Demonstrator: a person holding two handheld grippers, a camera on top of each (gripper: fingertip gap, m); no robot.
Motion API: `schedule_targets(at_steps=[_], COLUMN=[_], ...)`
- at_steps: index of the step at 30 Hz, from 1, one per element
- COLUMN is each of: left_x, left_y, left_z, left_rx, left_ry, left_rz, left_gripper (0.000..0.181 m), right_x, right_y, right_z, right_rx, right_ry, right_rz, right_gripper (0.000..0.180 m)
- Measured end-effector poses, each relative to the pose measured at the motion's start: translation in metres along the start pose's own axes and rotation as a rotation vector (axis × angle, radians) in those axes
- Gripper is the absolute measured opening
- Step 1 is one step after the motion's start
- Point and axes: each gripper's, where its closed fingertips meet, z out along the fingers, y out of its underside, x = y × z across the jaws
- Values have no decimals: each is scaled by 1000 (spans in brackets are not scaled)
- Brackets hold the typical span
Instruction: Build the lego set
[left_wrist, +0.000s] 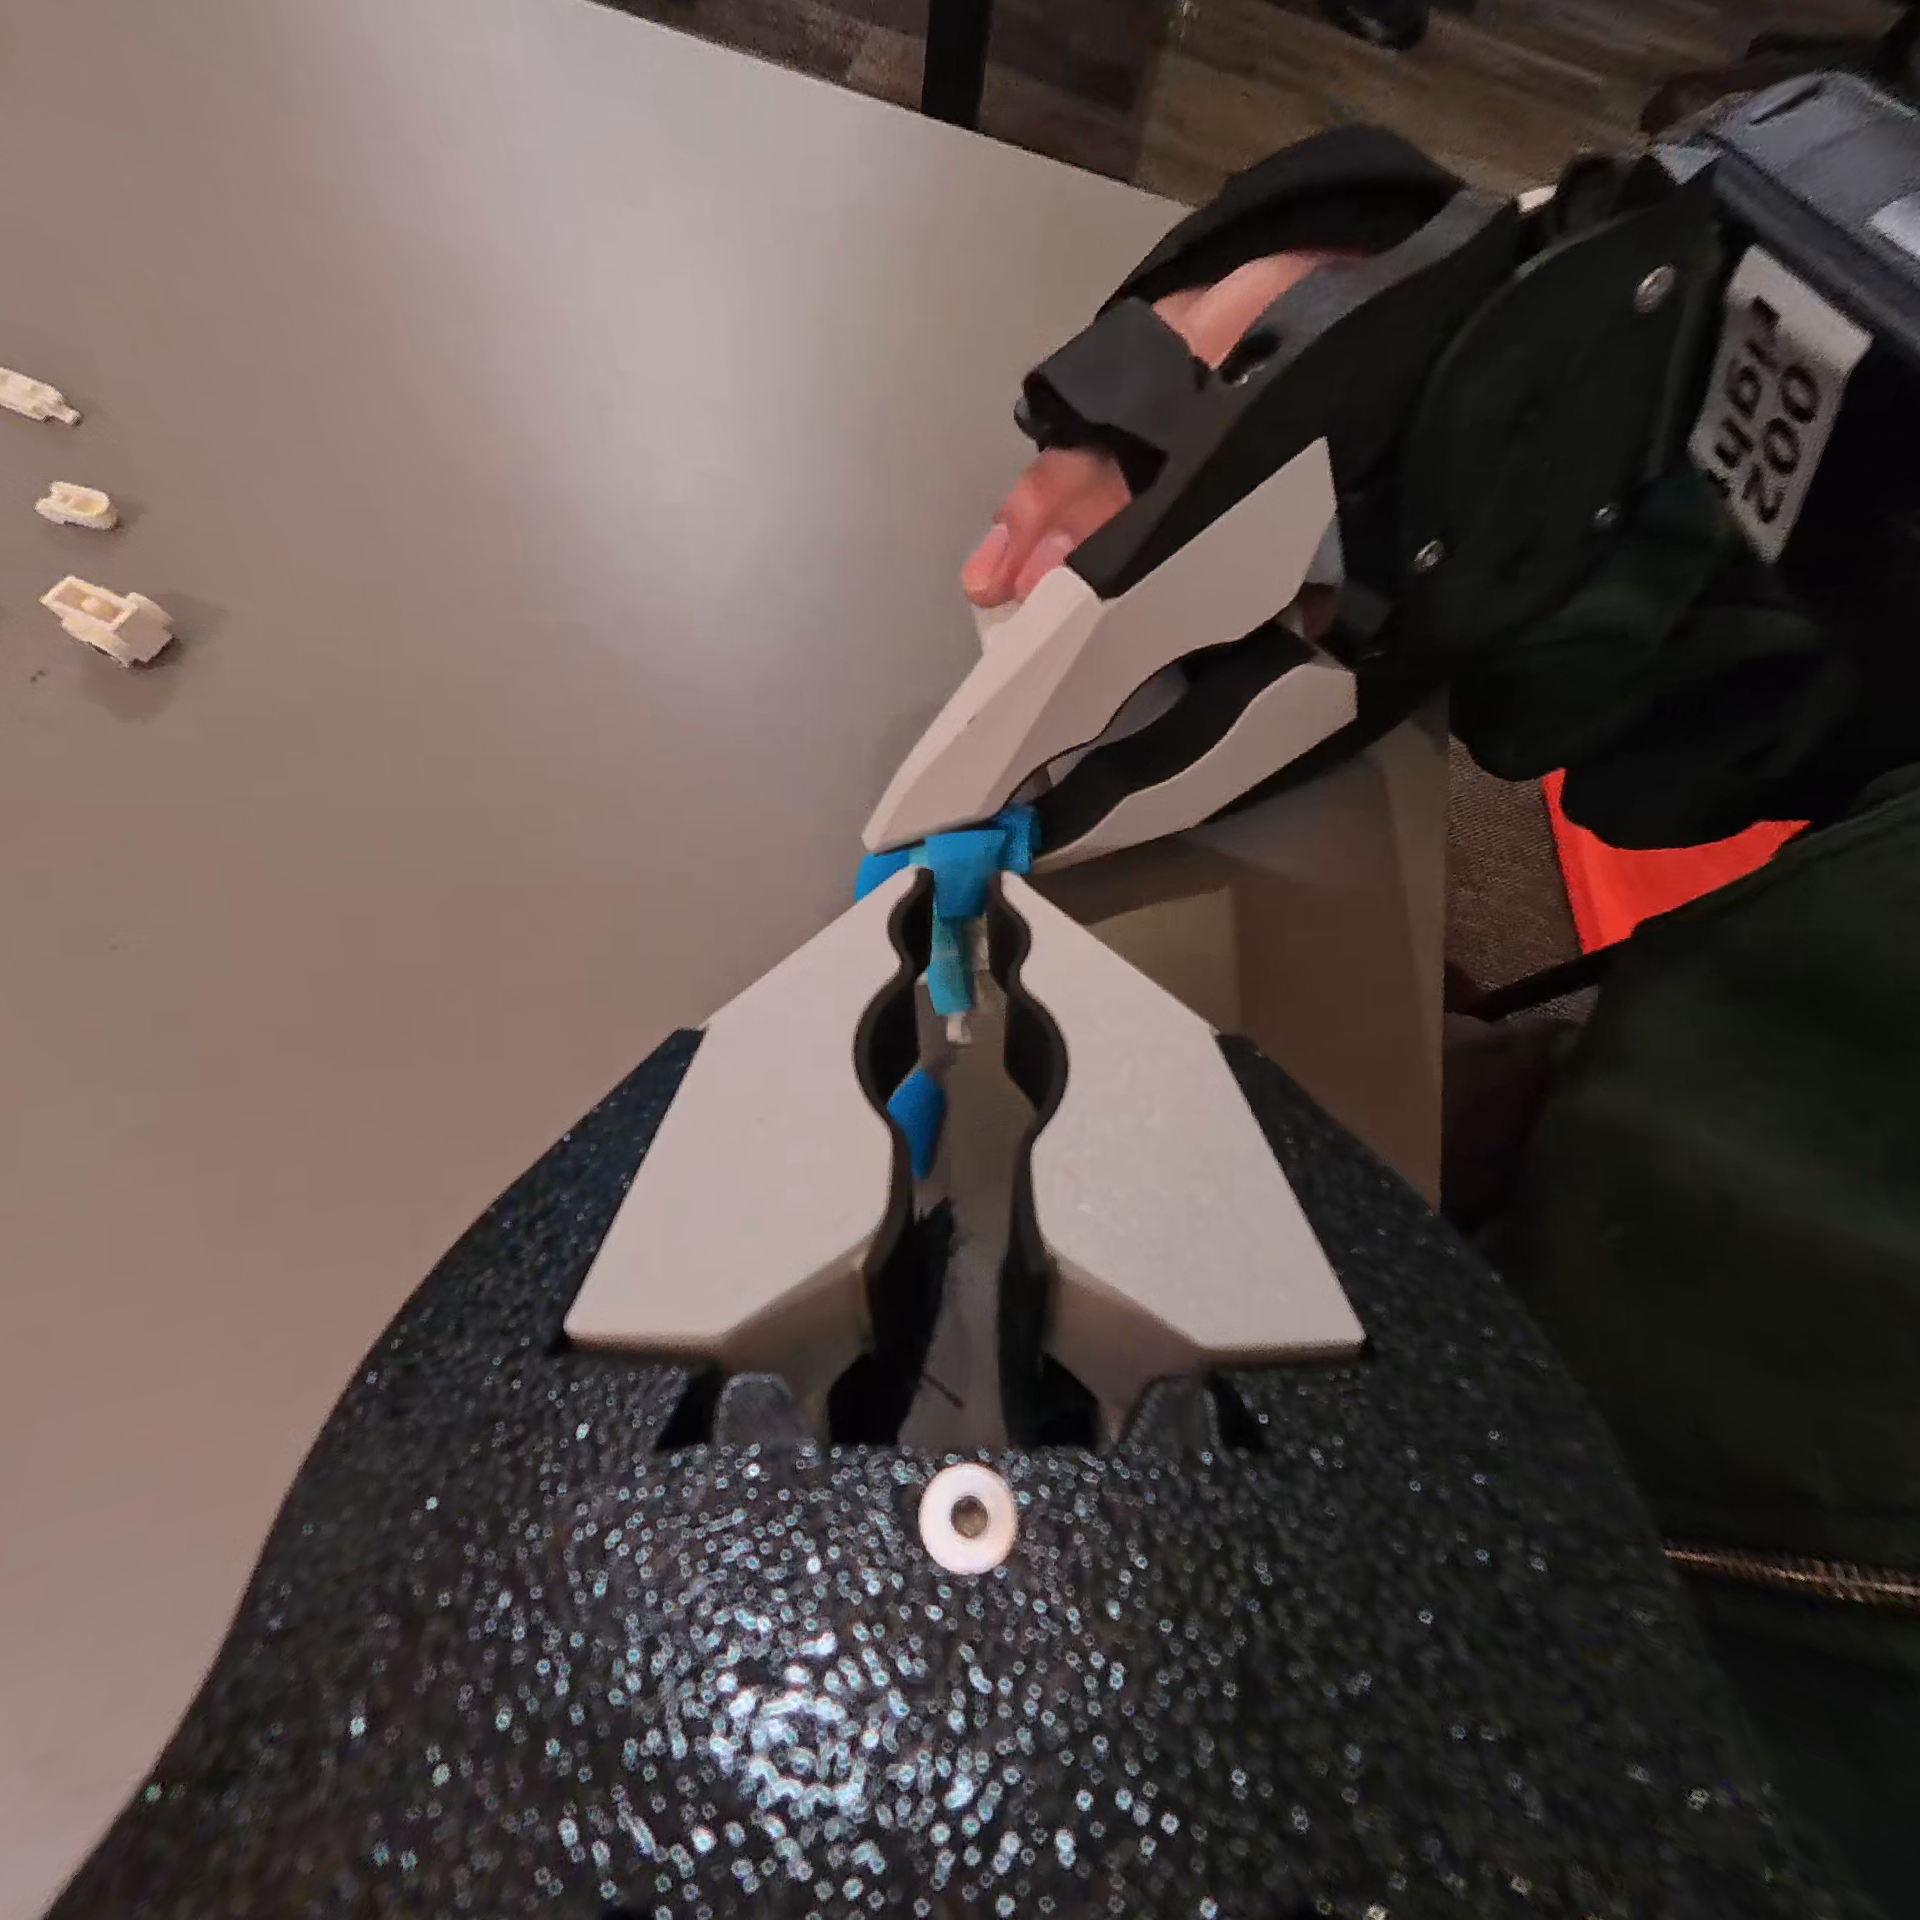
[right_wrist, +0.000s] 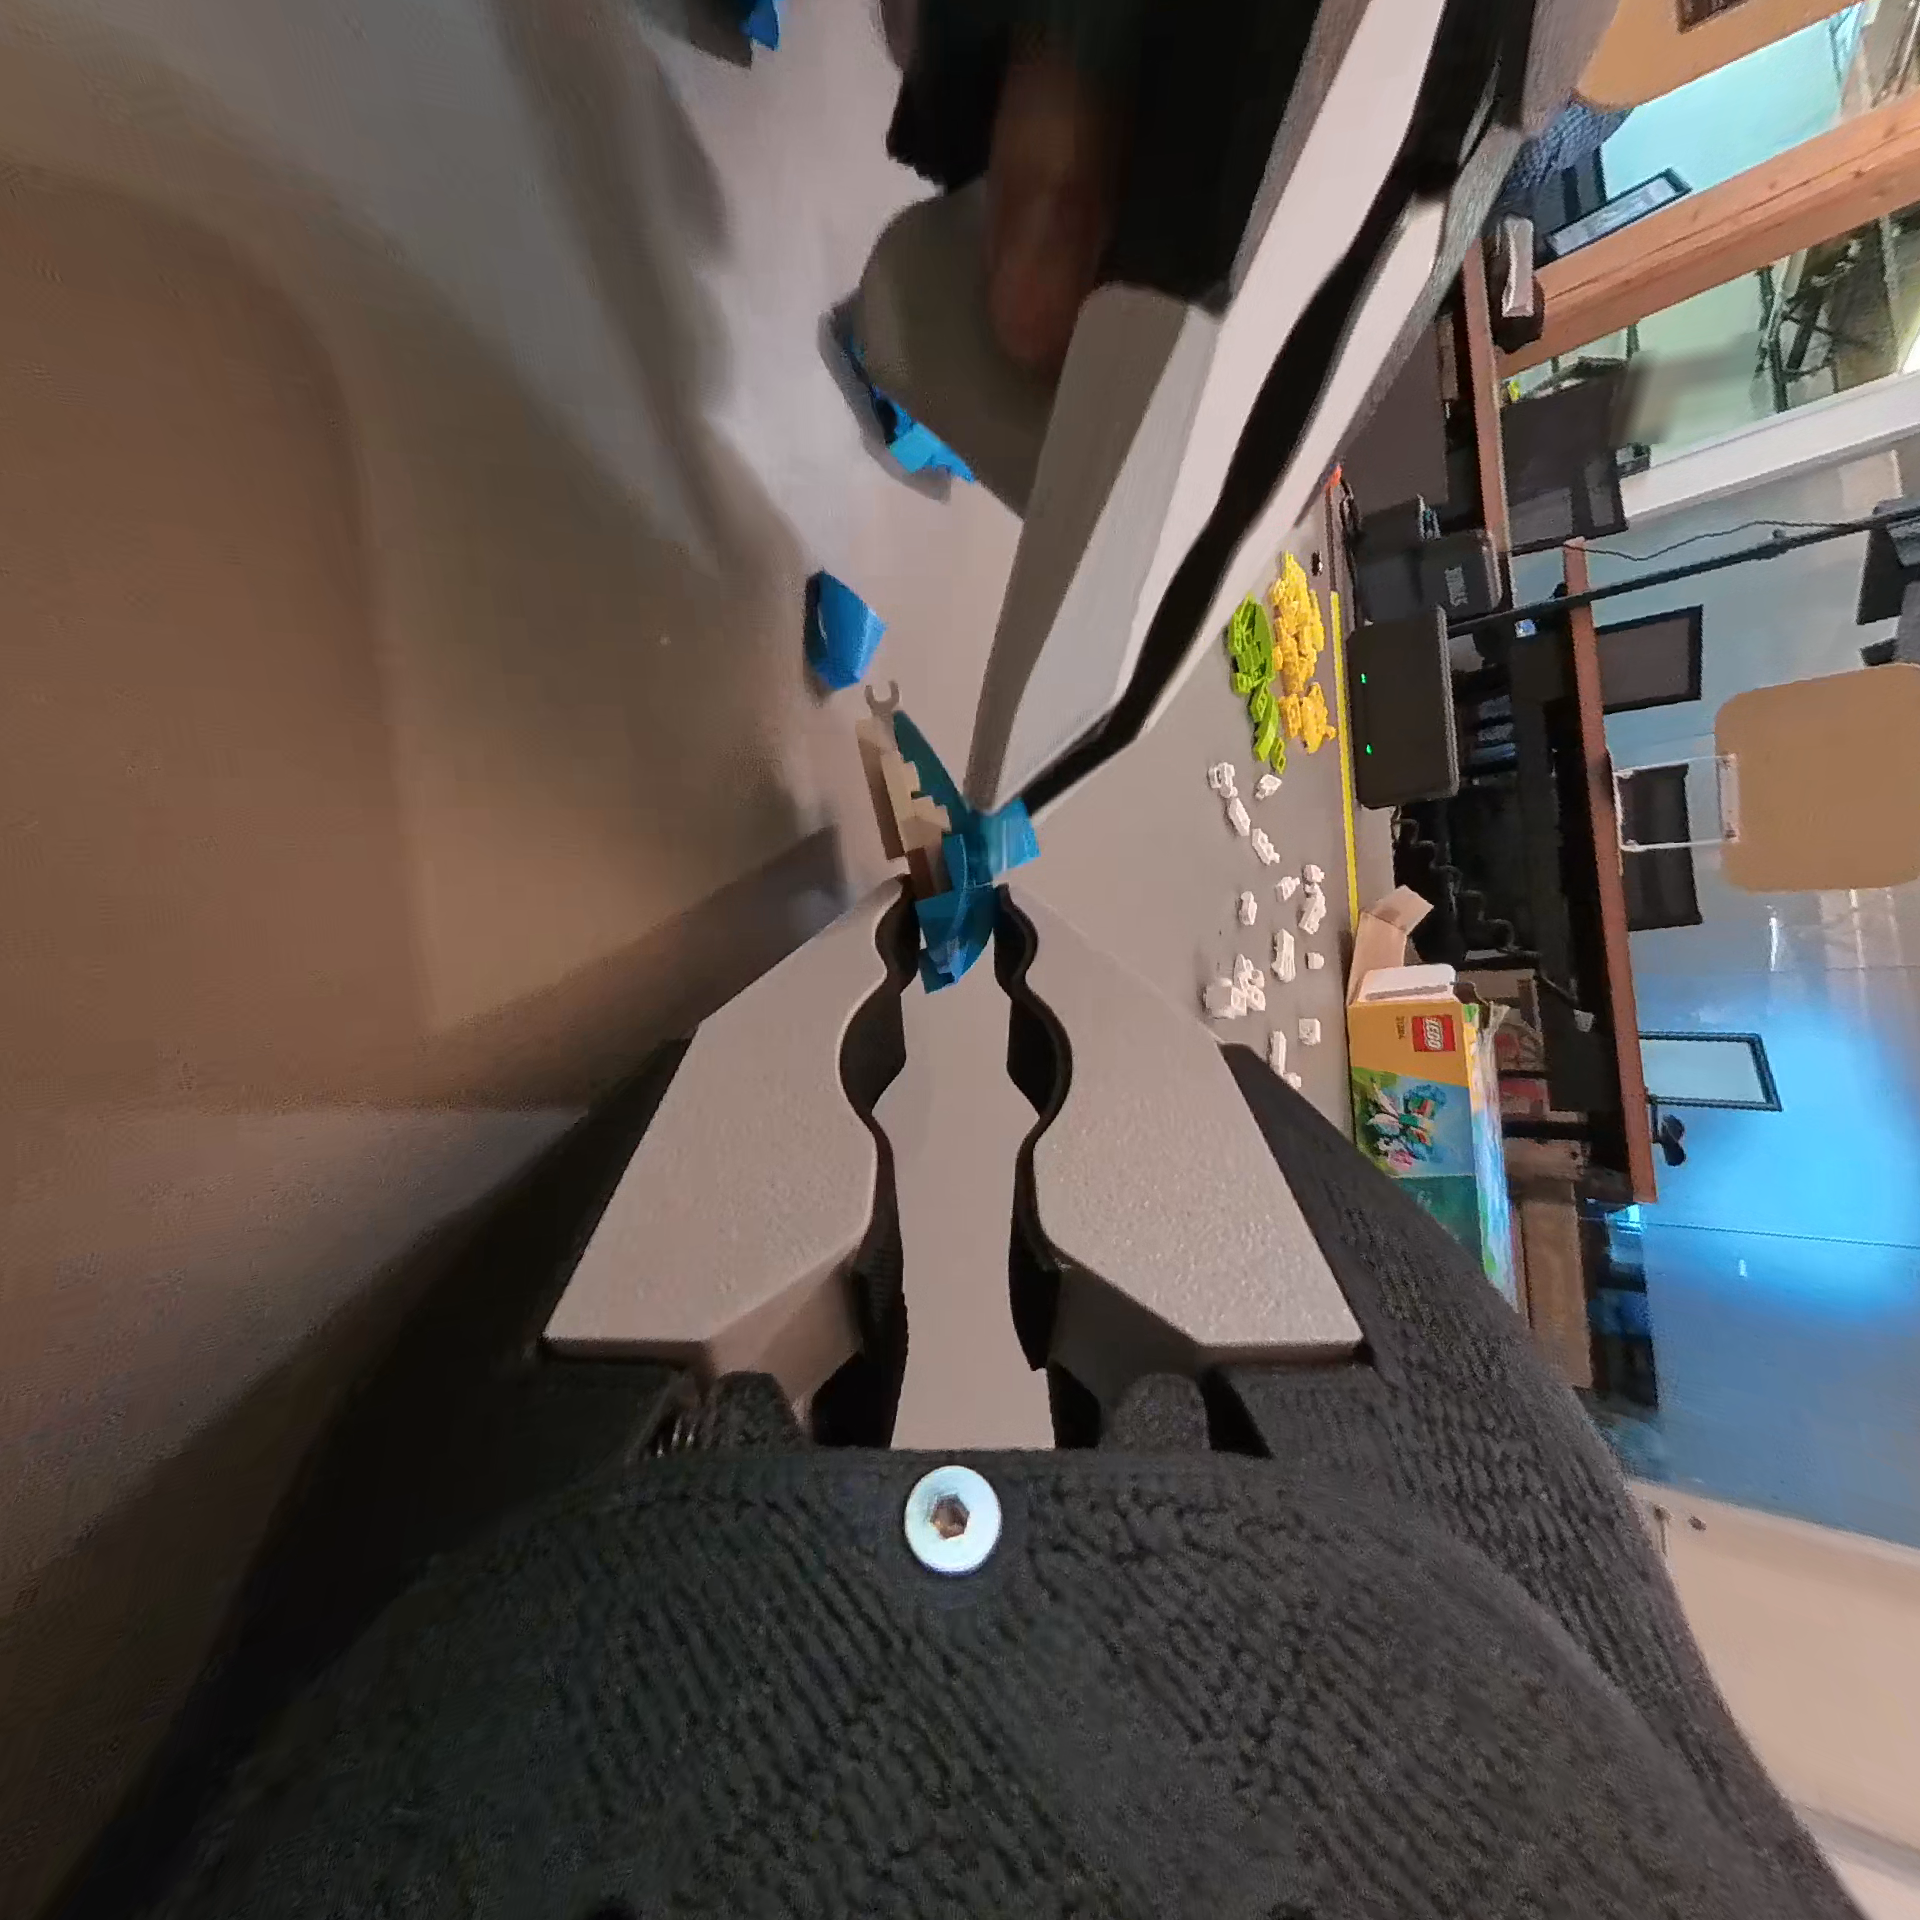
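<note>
Your left gripper (left_wrist: 961, 883) fingers were clamped on the blue lego assembly (left_wrist: 961, 868), and your right gripper (right_wrist: 951, 904) fingers pinched the same assembly (right_wrist: 961, 883) from the opposite side, tip to tip above the tabletop (left_wrist: 416, 312). Its long axis ran between both grips; neither hand was nearer.

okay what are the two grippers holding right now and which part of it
Both grip one small blue lego assembly: the right gripper pinches its lower blue end, the left gripper its top, tip to tip.
</note>
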Motion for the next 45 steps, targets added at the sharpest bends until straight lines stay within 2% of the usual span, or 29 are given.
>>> schedule_targets(at_steps=[11,20,23,27,30,35,42,45], left_x=[-1,4,11,11,12,16,12,11], left_y=[10,10,4,-2,-1,-3,0,-3], left_z=[0,0,-5,-7,-6,-8,-9,-12], left_rx=[-62,-51,10,56,58,83,62,80], left_ry=[-9,-7,-36,-197,-253,-284,-311,-335], left_rz=[-22,15,130,447,604,728,758,765], left_gripper=[10,28,39,50,50,38,31,19], right_x=[-5,-5,-3,-2,-1,1,6,5], right_y=[-2,0,1,-3,-10,-19,-25,-27], right_z=[5,4,3,0,-2,-6,-12,-13], right_rx=[-23,-28,-24,-3,23,49,67,72], right_ry=[-20,-28,-33,-71,-99,-132,-147,-163], right_rz=[-4,14,47,107,151,182,209,222], right_gripper=[12,12,12,12,12,12,12,12])
